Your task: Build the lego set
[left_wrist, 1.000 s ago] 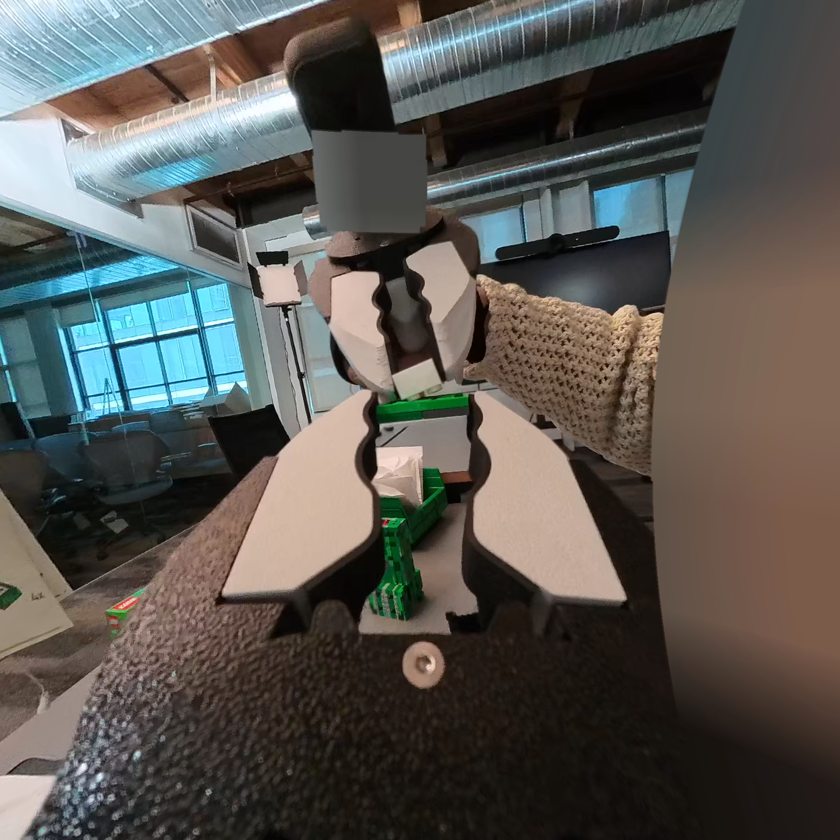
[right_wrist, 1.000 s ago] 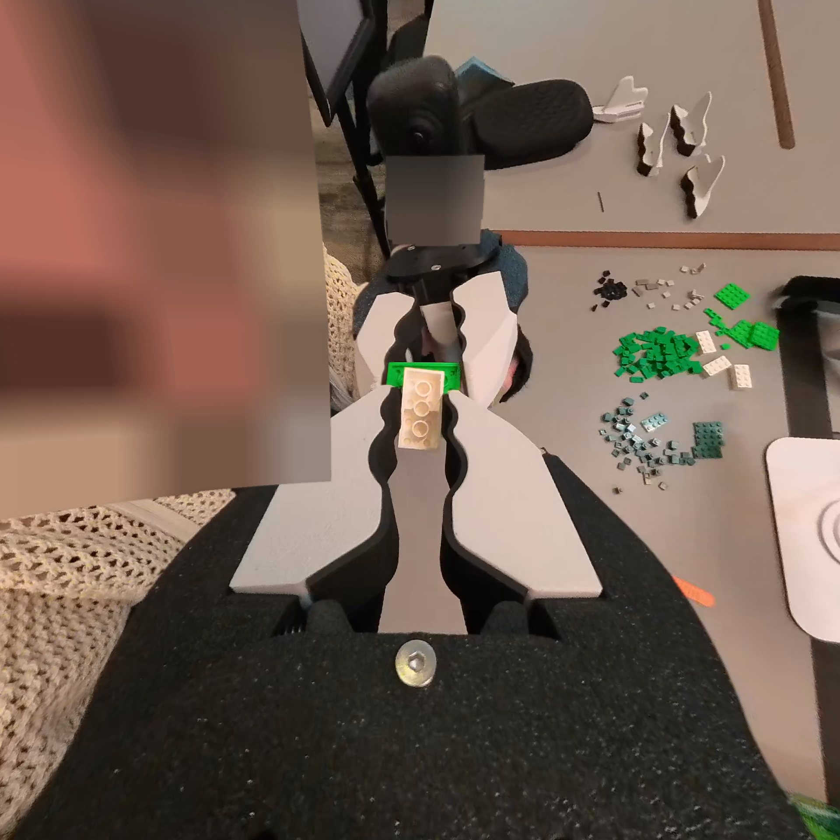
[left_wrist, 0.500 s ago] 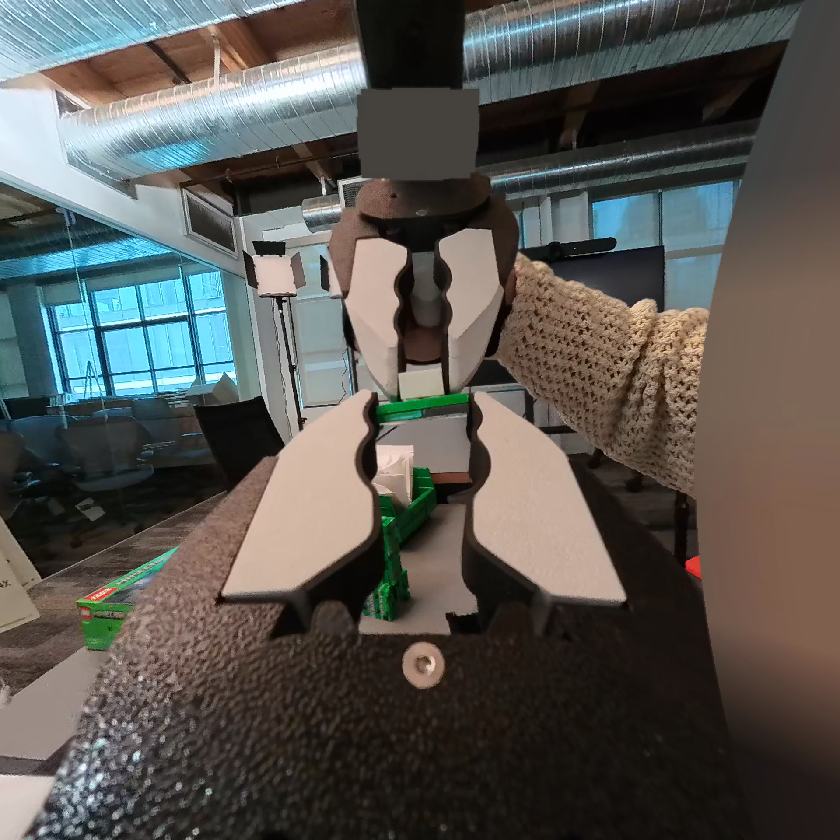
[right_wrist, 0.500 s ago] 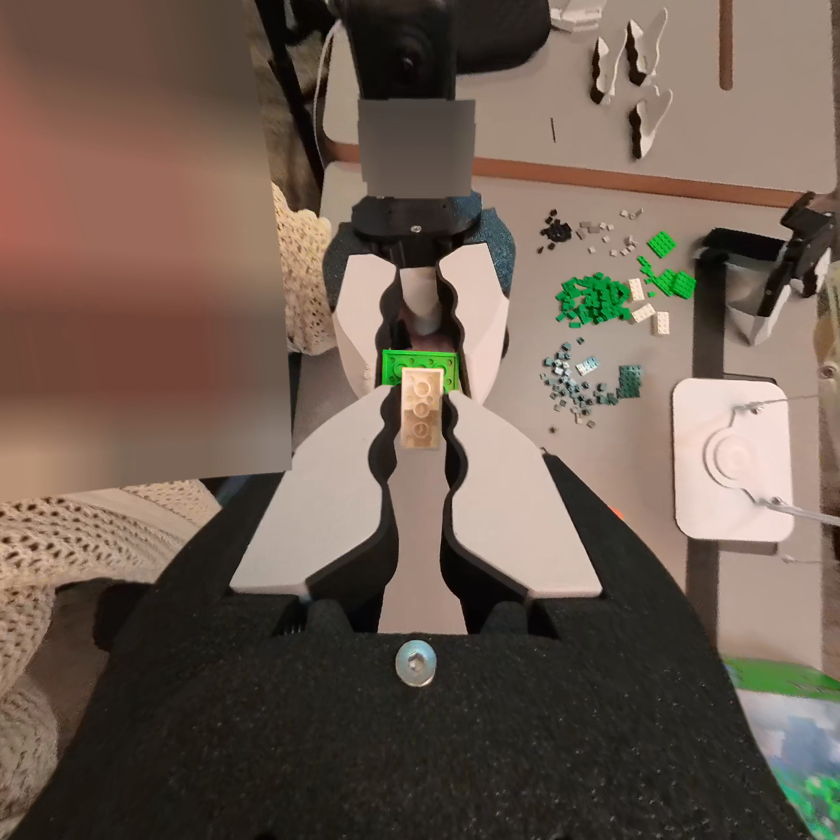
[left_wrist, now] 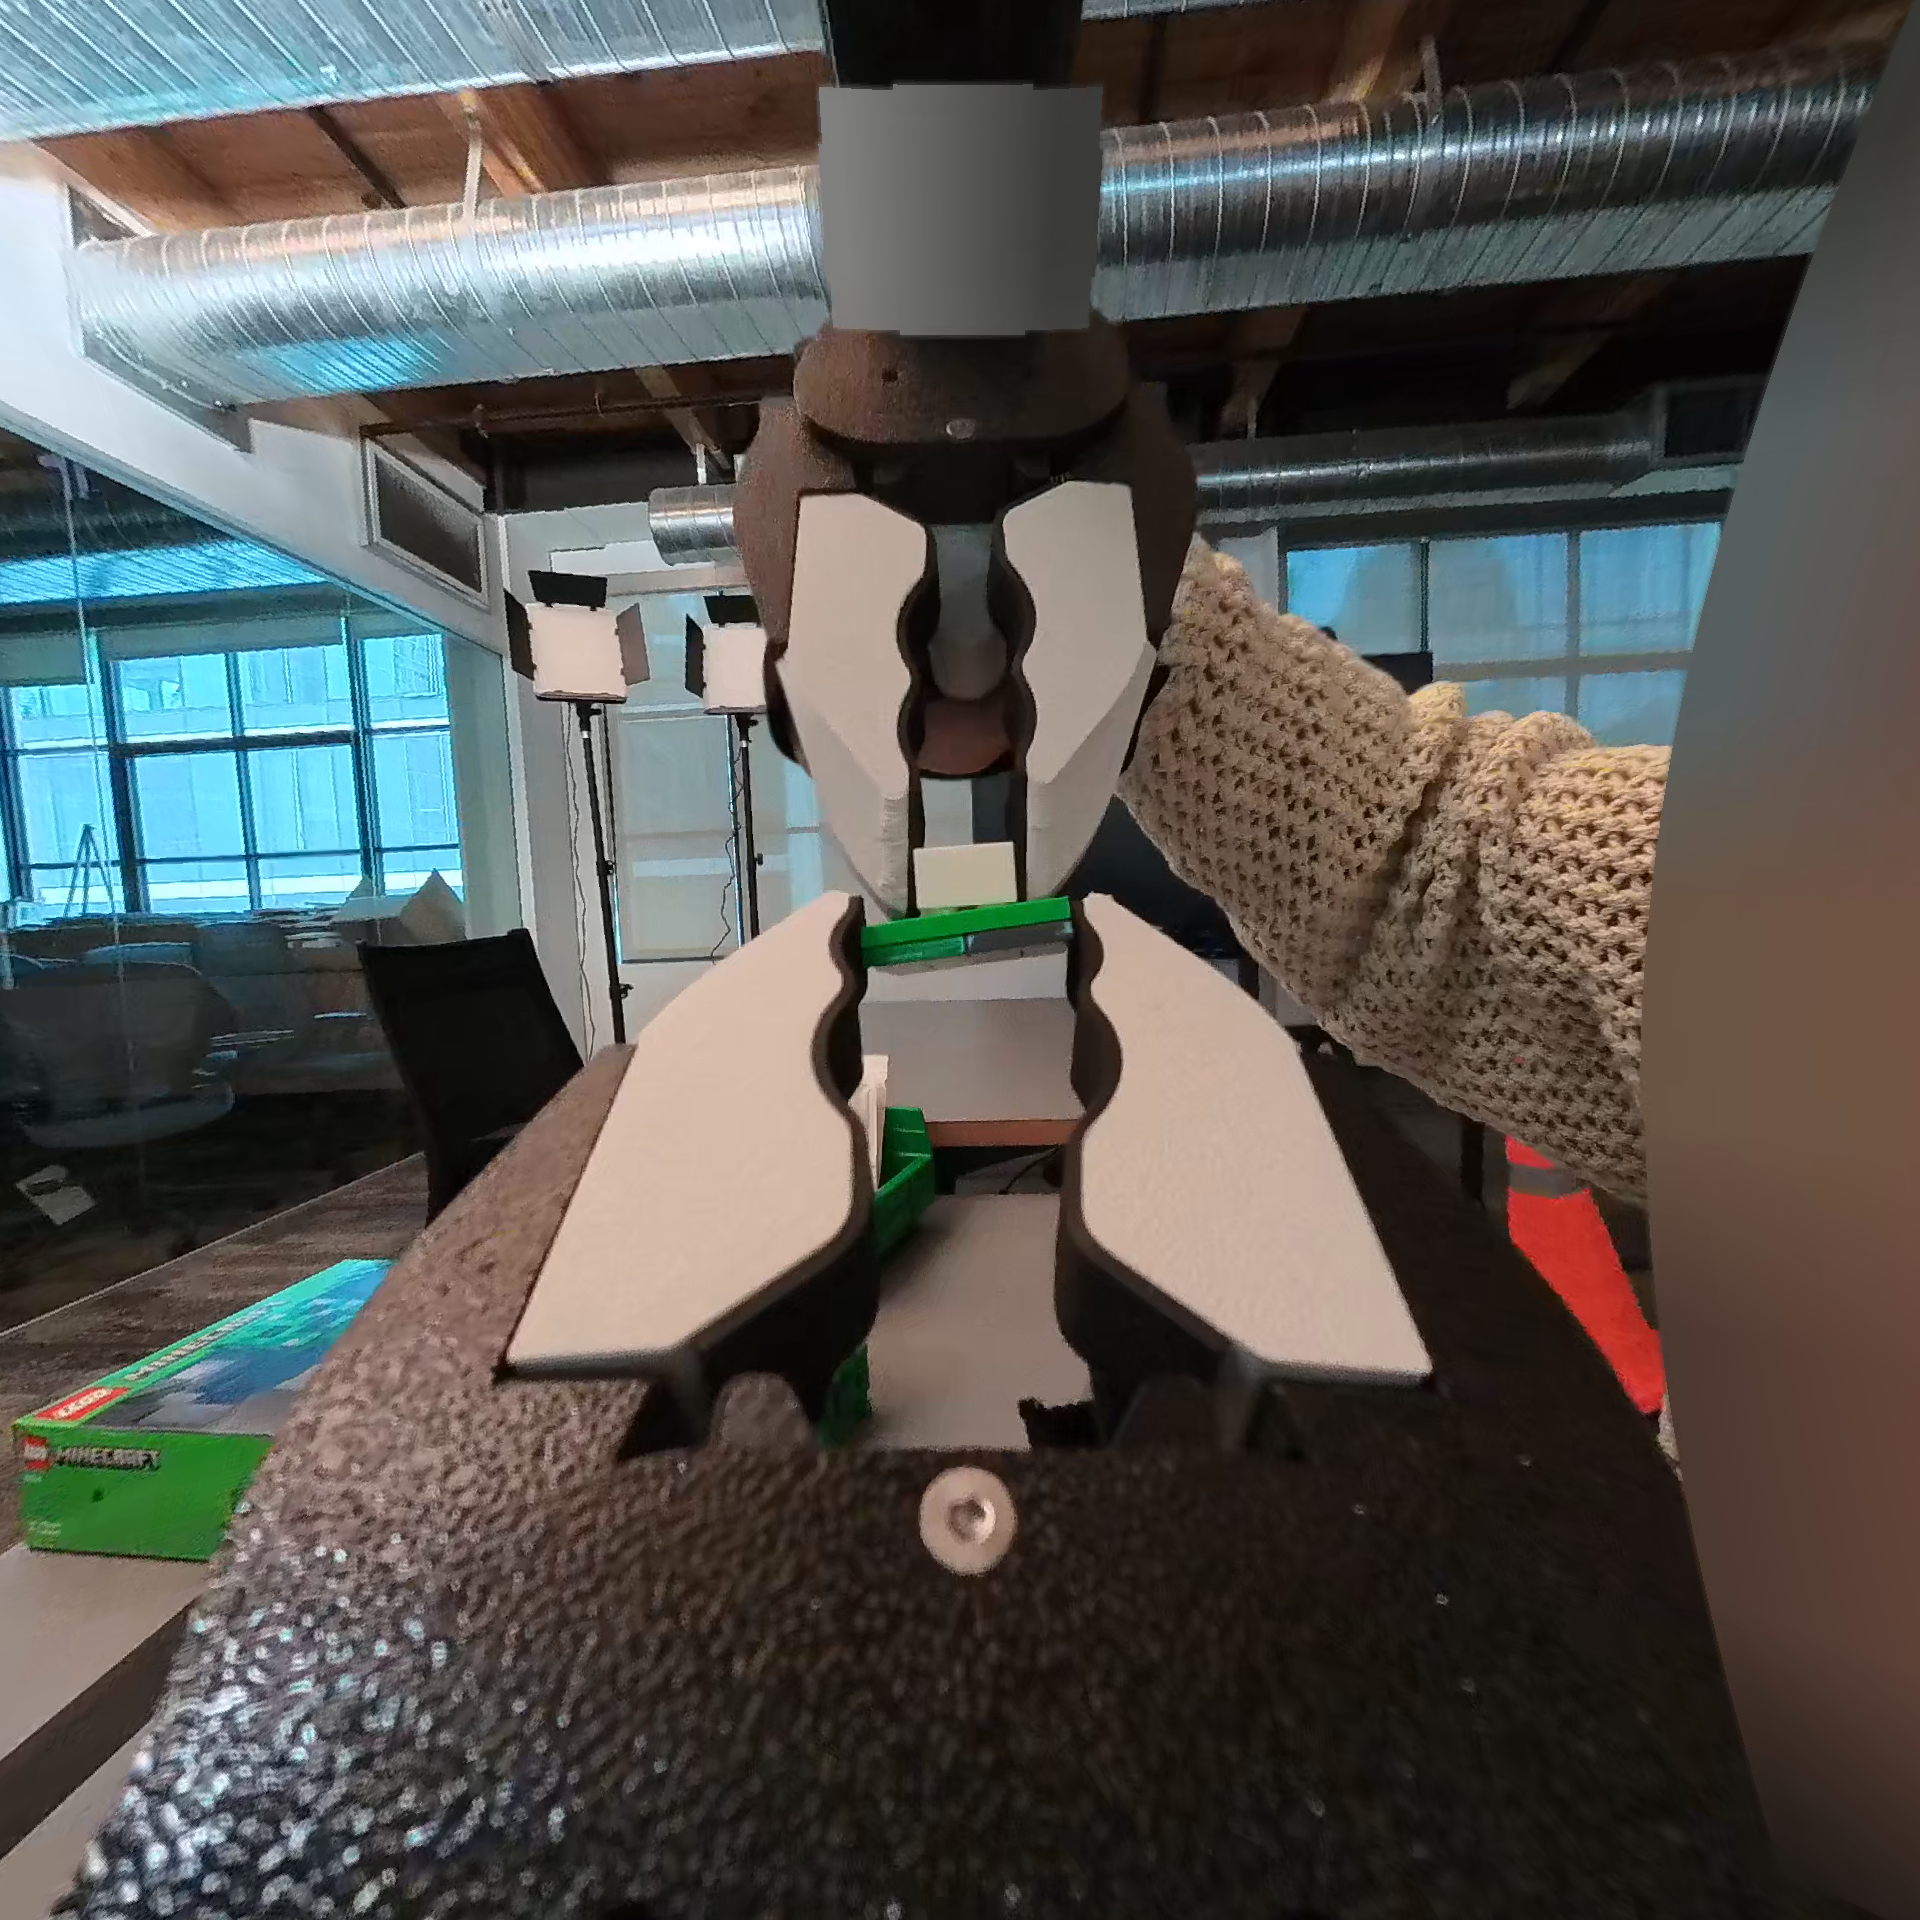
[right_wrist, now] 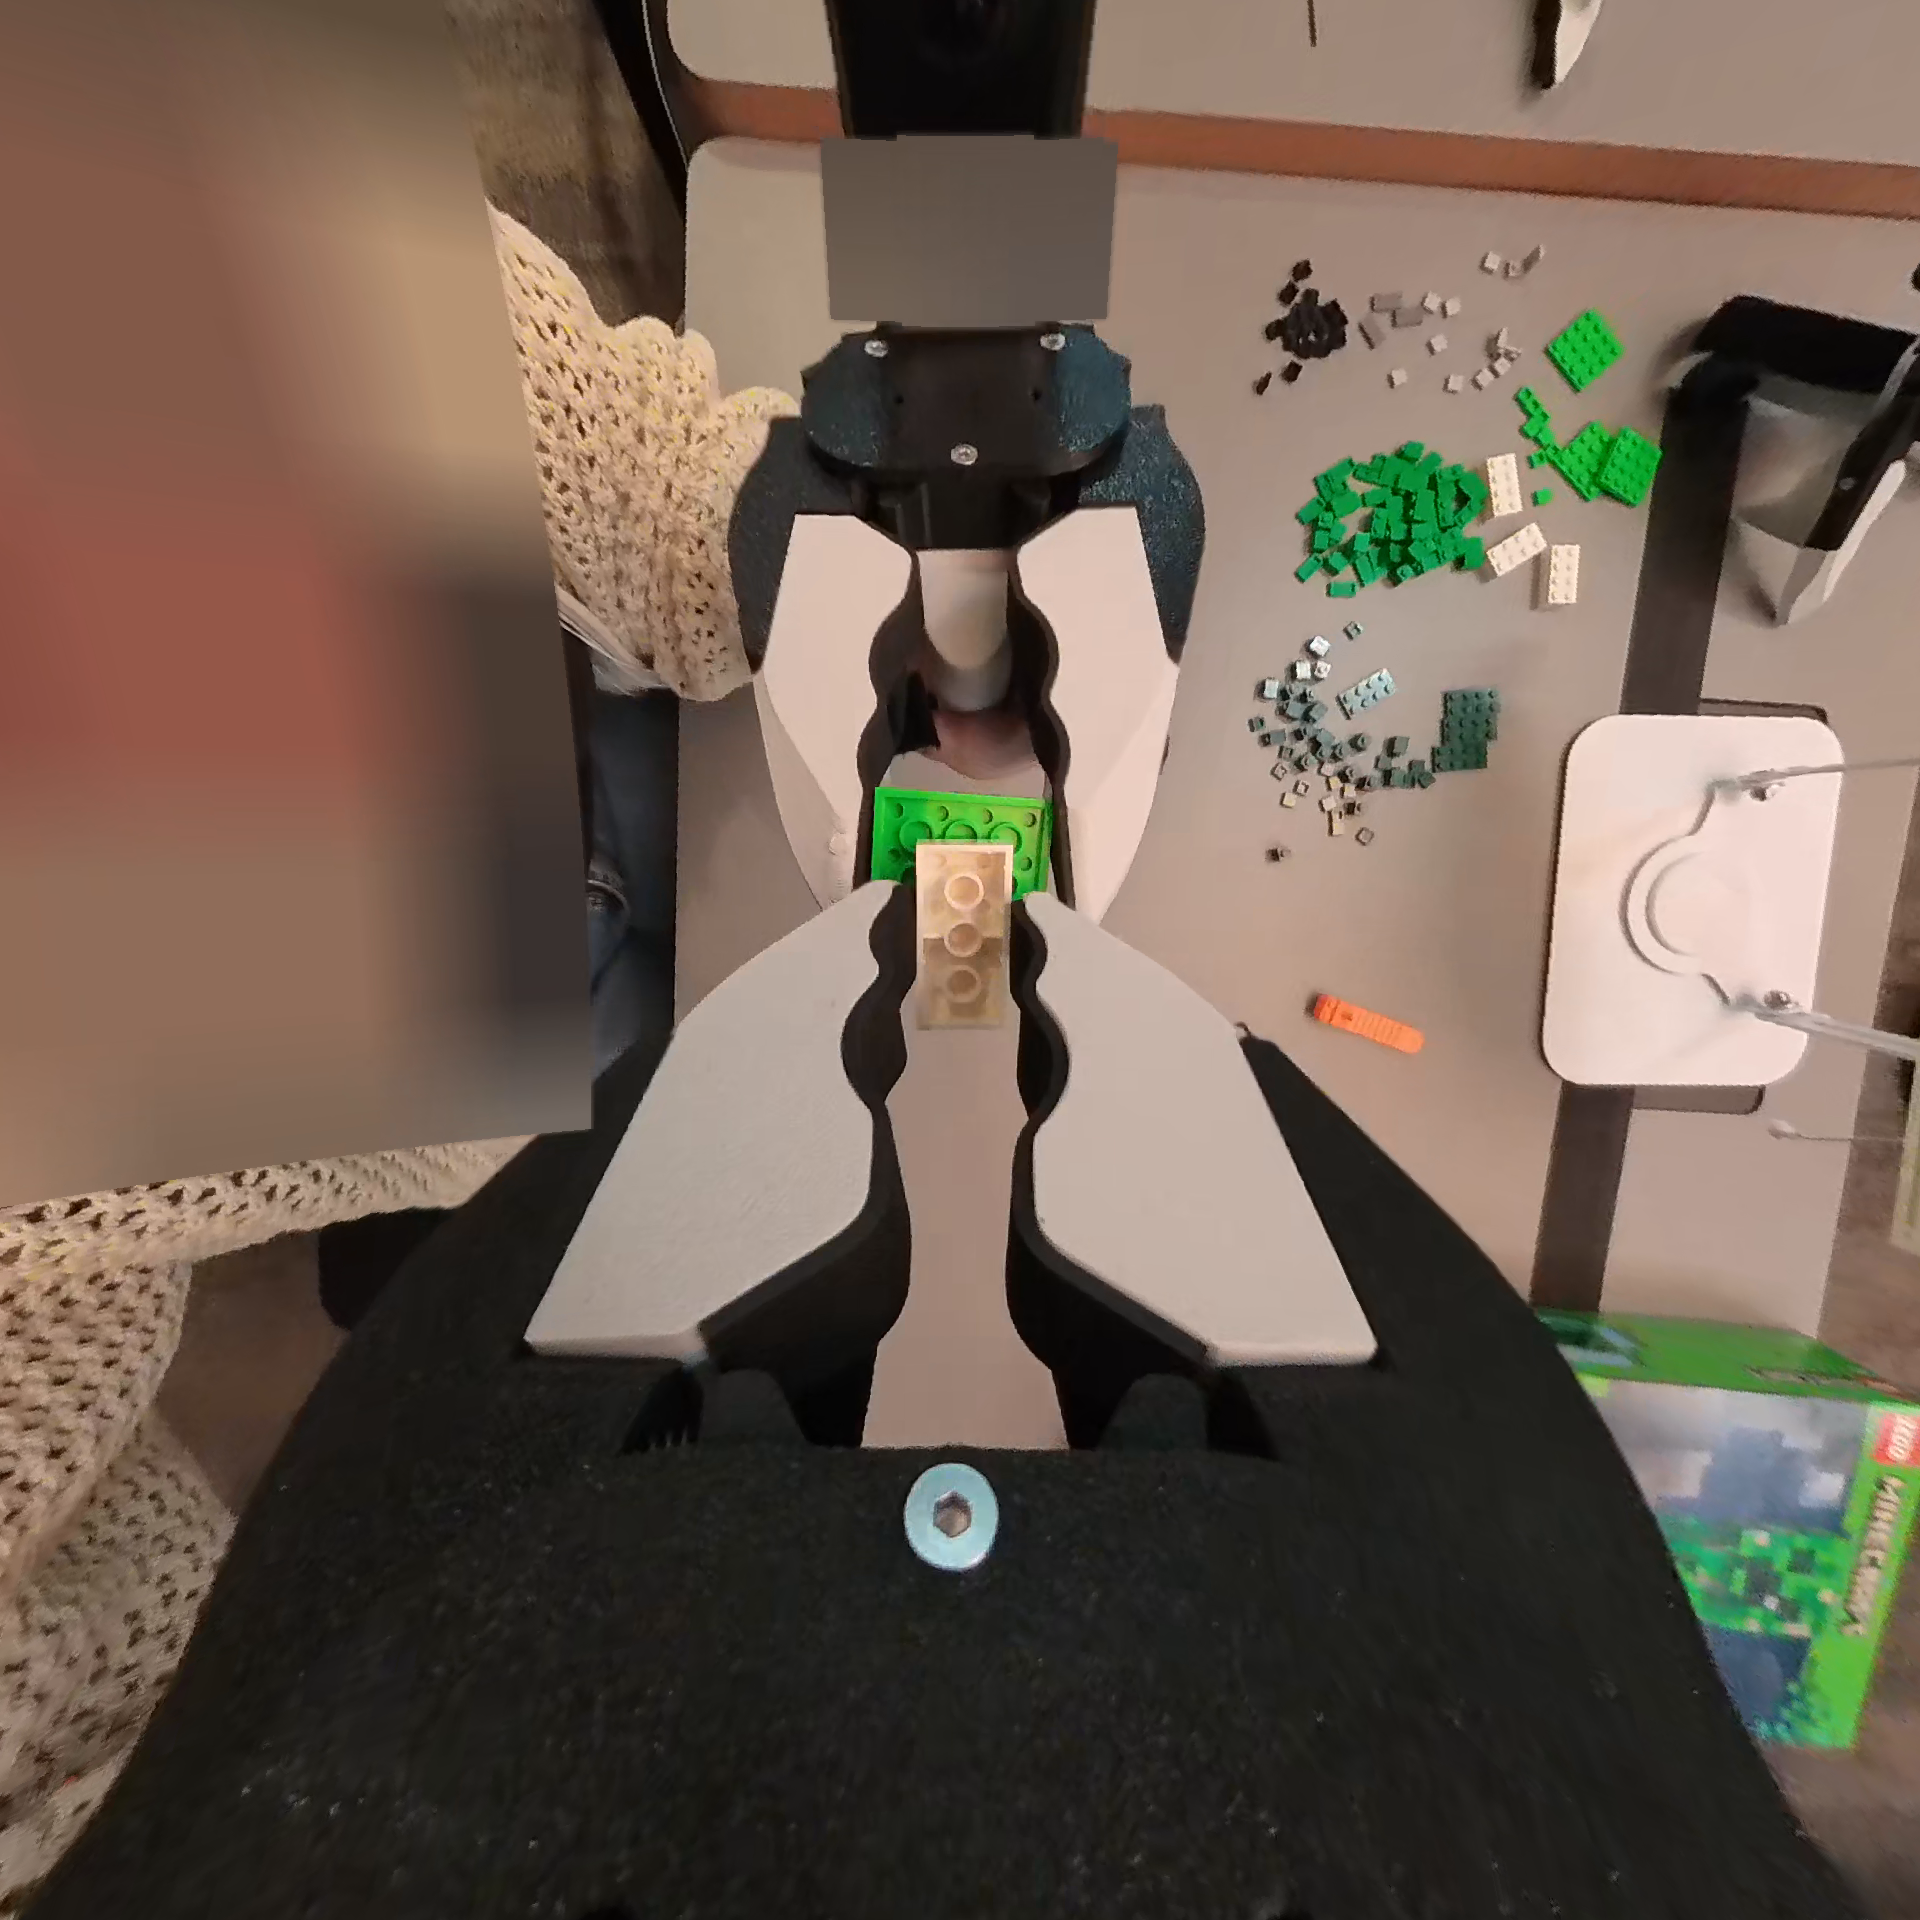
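My left gripper (left_wrist: 966, 935) is shut on a bright green plate (left_wrist: 966, 930), held by its edges in the air above the table. My right gripper (right_wrist: 961, 914) is shut on a white brick (right_wrist: 964, 951) and faces the left one tip to tip. In the left wrist view the right gripper (left_wrist: 966, 883) comes down from above, and the white brick (left_wrist: 964, 876) rests its end on the plate. In the right wrist view the green plate (right_wrist: 961, 831) sits in the left gripper (right_wrist: 961, 862), with the brick's far end over its studs.
On the grey table (right_wrist: 1195, 935) lie piles of green pieces (right_wrist: 1392, 520), grey-teal pieces (right_wrist: 1340, 727), small black pieces (right_wrist: 1304, 322), an orange separator tool (right_wrist: 1366, 1023) and a white stand (right_wrist: 1683, 904). The set's box (right_wrist: 1766, 1507) is at the near right. A green bin (left_wrist: 904, 1174) sits behind the left fingers.
Both grippers have kept their holds and risen over the table, and the opposite gripper now looks larger and closer in each view. The white brick is squarer to the green plate.
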`<state>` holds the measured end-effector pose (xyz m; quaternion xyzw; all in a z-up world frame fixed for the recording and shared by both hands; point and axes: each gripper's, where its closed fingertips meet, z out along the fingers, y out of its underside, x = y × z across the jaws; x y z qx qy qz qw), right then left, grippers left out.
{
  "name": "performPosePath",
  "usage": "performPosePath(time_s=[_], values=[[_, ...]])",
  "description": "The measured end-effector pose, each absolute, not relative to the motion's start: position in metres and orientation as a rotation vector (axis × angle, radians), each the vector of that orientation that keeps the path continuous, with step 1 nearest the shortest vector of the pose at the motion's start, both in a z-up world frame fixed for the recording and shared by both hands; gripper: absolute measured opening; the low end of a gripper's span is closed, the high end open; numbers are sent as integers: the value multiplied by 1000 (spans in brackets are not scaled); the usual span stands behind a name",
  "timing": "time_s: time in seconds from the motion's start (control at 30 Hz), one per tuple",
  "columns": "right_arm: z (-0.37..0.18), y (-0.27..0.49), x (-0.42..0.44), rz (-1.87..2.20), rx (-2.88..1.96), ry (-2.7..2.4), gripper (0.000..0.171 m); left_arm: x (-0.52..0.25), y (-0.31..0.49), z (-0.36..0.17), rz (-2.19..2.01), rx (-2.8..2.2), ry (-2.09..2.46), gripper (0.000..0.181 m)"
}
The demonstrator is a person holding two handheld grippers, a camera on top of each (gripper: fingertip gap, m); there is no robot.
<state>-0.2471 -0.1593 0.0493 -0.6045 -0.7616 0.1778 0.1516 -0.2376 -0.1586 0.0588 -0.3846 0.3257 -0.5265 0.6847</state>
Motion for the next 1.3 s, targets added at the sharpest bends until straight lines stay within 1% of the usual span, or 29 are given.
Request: performPosePath(time_s=[0.2, 1.3], values=[[51, -160, -247, 503, -1798, -2189, 17, -238, -159, 60, -1217, -843, 716, 36], [59, -163, -252, 349, -1786, -2255, 17, -244, -161, 65, -1188, -797, 696, 36]])
